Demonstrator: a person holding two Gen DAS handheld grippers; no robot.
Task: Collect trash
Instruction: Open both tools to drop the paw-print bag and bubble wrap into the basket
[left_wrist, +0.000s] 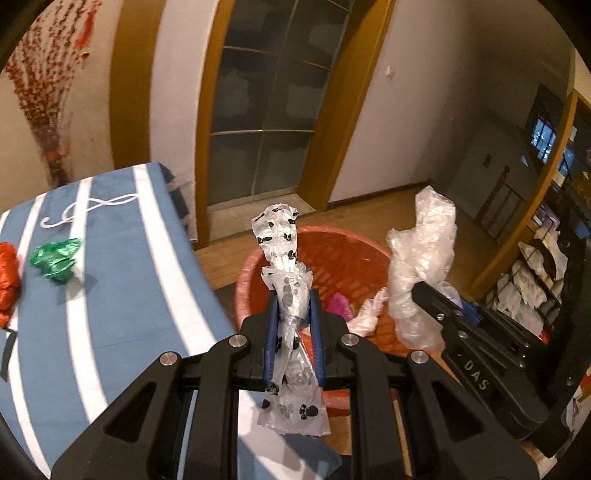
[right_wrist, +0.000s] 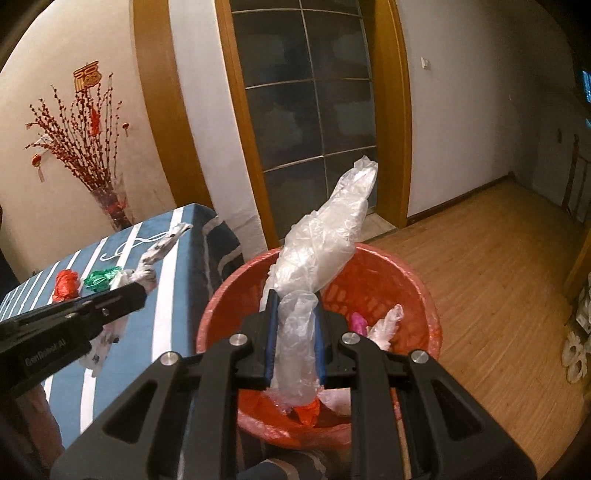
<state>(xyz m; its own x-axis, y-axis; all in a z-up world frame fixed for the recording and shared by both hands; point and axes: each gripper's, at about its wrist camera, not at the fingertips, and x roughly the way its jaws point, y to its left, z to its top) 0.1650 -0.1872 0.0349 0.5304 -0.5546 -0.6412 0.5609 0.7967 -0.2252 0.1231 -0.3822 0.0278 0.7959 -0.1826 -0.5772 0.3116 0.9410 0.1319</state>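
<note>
While both grippers hang over the red basket (right_wrist: 413, 291), each is clamped on one bag. The left gripper (left_wrist: 294, 295) has its jaws pinched narrow on a clear bag printed with black paw marks, the paw bag (left_wrist: 284, 266); one end sticks up past the fingertips and the other trails down behind them. The right gripper (right_wrist: 295, 299) is closed the same way on one crumpled clear bag (right_wrist: 325, 236), which juts up and away above the basket's rim. In the left view that gripper enters from the right, just beside the basket.

The basket stands on the wood floor (right_wrist: 491, 266), close against the table (left_wrist: 122, 280). Inside it, three scraps can be counted: one pink scrap (right_wrist: 358, 320), one pale clear scrap (right_wrist: 386, 325) touching it, and one red scrap (right_wrist: 308, 408) at the near side, below the right gripper.

On the table's blue cloth with white stripes, two wads lie near each other but apart: one green wad (left_wrist: 55, 260) and one red wad (left_wrist: 7, 280). One white cord (left_wrist: 88, 208) lies looped farther back on the cloth.

Behind the table stands one vase (right_wrist: 110, 203) of red branches against the wall.
</note>
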